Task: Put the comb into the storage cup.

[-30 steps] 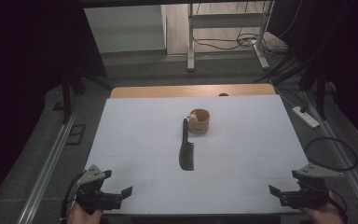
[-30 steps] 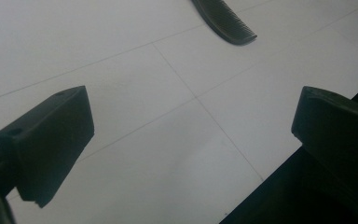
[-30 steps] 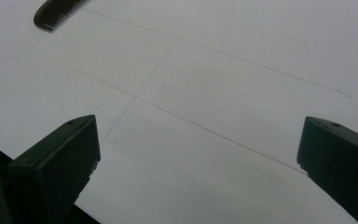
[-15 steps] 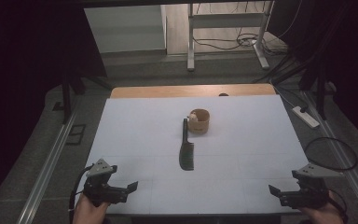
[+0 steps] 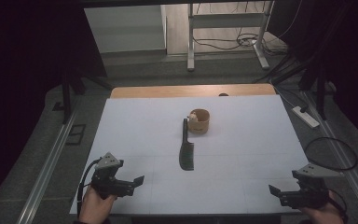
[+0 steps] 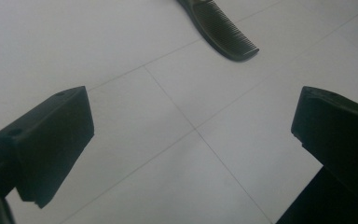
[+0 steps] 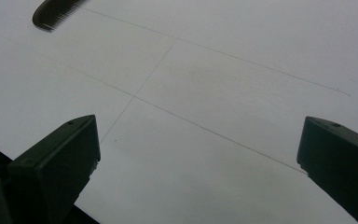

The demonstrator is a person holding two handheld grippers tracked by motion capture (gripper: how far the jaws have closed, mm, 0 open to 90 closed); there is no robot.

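Clearly nothing has been picked up yet: the black comb point(image 5: 186, 148) lies flat near the middle of the white desk point(image 5: 242, 163), untouched, its handle pointing toward the far edge and its toothed end toward the person. Just beside the handle, at the far end, stands a small round wooden cup point(image 5: 199, 121), upright. Something small and pale sits at the cup's rim on the comb's side; it is too small to tell what it is, or whether anything else is inside.

Both grippers are at the near edge of the desk, well apart from the comb. The left gripper point(image 5: 129, 183), held in the person's left hand point(image 5: 93, 206), has its jaws spread wide with nothing between them; in the left gripper view the comb's toothed end point(image 6: 226, 35) shows ahead, toward the top of the frame. The right gripper point(image 5: 279, 195) sits at the near right corner, jaws likewise wide apart and empty, and its own view catches the comb's tip point(image 7: 53, 11) far off at the upper left.

Judging by the layout, the work looks to be lifting the comb and standing it in the cup. If so, all of it is left: the reach, the grasp, the carry and the placing.
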